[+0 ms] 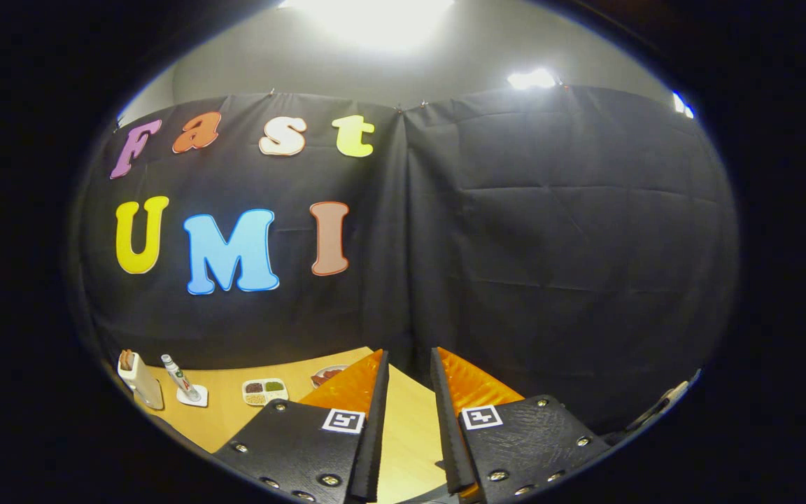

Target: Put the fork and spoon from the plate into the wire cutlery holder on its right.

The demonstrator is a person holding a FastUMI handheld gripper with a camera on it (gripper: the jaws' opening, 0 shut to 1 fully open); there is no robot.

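1. Several small items sit beyond my left finger on the table: a box, a tube, a divided dish.
2. My tongs gape apart, gripping nothing, tilted toward the wall.
3. Fork, spoon and holder: I cannot tell where.

My gripper pointed high at the booth wall, fingers apart, nothing between them. Lower left of the frame: wooden table with a small sectioned dish, a tilted tube and a white container.
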